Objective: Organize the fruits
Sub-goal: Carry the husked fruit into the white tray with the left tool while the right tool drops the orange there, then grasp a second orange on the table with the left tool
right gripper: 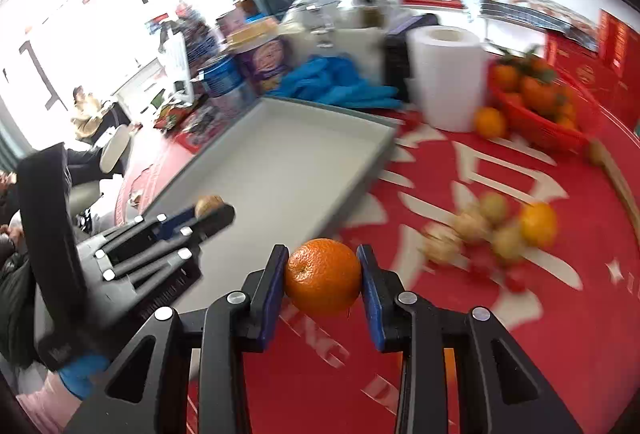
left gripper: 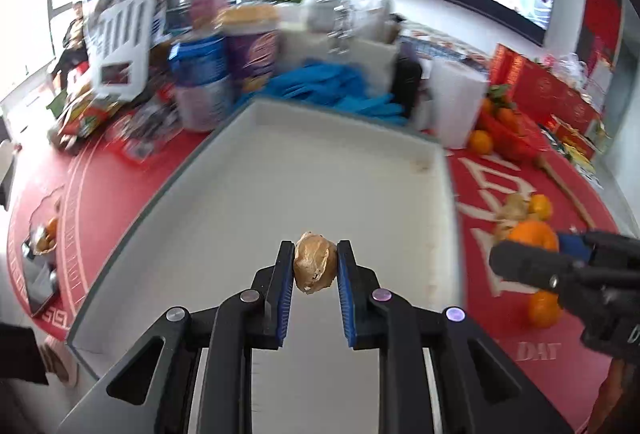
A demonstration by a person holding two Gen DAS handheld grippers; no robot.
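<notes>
Red cloth with white lettering (right gripper: 500, 334) covers the table, and a shallow white tray (left gripper: 256, 194) with a grey rim lies on it, its floor bare. Behind the tray sit blue gloves (right gripper: 340, 82), a roll of white paper (right gripper: 446, 78) and 2 tubs with printed labels (left gripper: 224, 74), all blurred. A red basket of oranges (right gripper: 540, 102) stands right of the paper roll, with 1 loose orange (right gripper: 490, 122) just beside it.

The left tongs (left gripper: 315, 266) are clamped on a small tan, wrinkled fruit (left gripper: 315, 268), pinched between the 2 blue pads above the near part of the tray. What kind of fruit it is cannot be told.

The right tongs (right gripper: 323, 278) grip an orange (right gripper: 323, 277) by its sides, held over the red cloth just right of the tray's near corner.

On the cloth to the right lies a loose cluster of tan fruits (right gripper: 472, 230), a yellow-orange fruit (right gripper: 538, 224) touching them, and small red ones (right gripper: 516, 280) nearby, too blurred to count.
</notes>
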